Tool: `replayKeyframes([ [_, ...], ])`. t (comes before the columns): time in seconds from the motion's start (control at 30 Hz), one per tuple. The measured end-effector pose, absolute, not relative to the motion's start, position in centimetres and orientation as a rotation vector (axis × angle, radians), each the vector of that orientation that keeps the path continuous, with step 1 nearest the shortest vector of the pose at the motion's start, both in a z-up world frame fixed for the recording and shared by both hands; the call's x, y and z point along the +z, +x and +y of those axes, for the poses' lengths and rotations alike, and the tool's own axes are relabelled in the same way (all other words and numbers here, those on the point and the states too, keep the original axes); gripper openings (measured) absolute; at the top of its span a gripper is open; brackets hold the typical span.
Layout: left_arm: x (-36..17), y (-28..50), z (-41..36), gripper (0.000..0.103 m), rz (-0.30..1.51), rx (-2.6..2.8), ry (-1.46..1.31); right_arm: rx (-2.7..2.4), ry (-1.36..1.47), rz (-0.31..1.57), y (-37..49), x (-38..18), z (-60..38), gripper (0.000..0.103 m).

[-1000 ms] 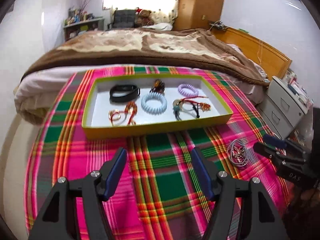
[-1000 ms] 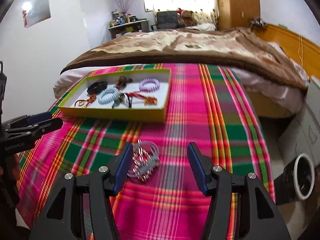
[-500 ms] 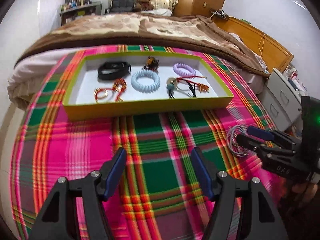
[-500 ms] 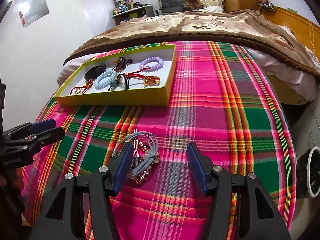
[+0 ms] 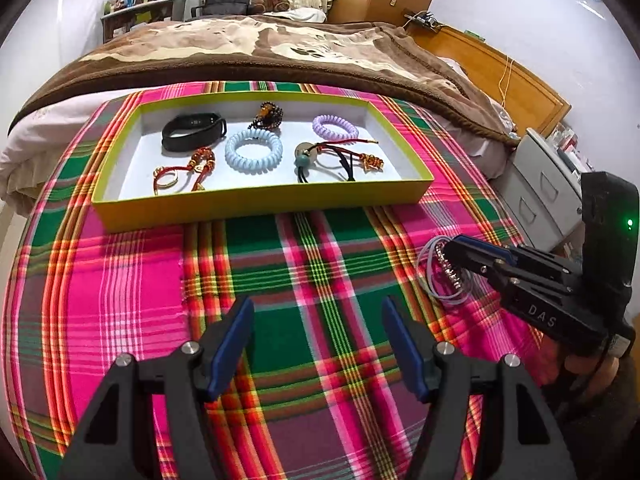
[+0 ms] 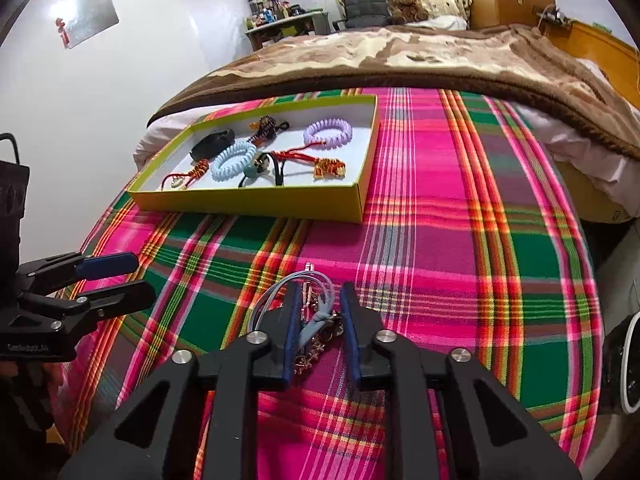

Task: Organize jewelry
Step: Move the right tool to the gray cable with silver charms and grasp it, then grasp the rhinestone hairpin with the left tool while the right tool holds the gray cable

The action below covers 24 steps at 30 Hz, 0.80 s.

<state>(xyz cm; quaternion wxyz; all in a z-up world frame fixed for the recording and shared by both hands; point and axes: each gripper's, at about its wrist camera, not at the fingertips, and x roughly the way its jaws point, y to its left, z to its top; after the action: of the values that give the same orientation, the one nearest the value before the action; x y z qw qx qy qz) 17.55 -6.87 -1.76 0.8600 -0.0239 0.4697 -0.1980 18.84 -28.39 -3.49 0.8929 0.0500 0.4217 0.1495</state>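
Note:
On the plaid cloth (image 6: 440, 240) lies a pale grey cord necklace with a silver chain (image 6: 272, 296). My right gripper (image 6: 320, 292) is closing on it, and the cord and chain are bunched between its blue pads. In the left wrist view that gripper (image 5: 452, 246) has the necklace (image 5: 436, 276) at its tips. My left gripper (image 5: 317, 304) hovers open over bare cloth, nothing between its fingers. The yellow tray (image 5: 260, 204) holds a black band (image 5: 194, 132), a pale blue spiral tie (image 5: 254, 152), a purple spiral tie (image 5: 335, 127) and red cord bracelets (image 5: 184, 168).
A brown blanket (image 5: 280, 52) covers the bed behind the tray. A grey drawer cabinet (image 5: 548, 196) stands past the cloth's right edge, with a wooden headboard (image 5: 512, 80) behind it. In the right wrist view the left gripper (image 6: 138, 278) sits at the far left.
The right gripper's jaws have narrowed around the necklace, which lay loose beside one finger before. Both grippers have sunk and tilted further down towards the cloth.

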Motion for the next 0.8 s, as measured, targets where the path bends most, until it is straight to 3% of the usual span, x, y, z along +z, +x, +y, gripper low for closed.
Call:
replayKeyframes([
  [0.07, -1.8, 17.5, -7.0, 0.069, 0.989, -0.412, -0.042, 0.322, 0.127, 0.864, 18.7, -3.3, -28.6, 0.005],
  [0.3, -1.8, 17.4, -7.4, 0.069, 0.991, -0.424, -0.036, 0.338, 0.138, 0.823, 17.7, -2.2, -28.7, 0.001],
  [0.7, -1.7, 17.7, -10.6, 0.069, 0.991, -0.574, -0.031, 0.255, 0.296, 0.683, 13.1, 1.3, -33.9, 0.001],
  [0.8, -2.6, 18.2, -12.4, 0.074, 1.042, -0.622, -0.022, 0.212, 0.289, 0.693, 12.9, 1.4, -34.8, 0.001],
])
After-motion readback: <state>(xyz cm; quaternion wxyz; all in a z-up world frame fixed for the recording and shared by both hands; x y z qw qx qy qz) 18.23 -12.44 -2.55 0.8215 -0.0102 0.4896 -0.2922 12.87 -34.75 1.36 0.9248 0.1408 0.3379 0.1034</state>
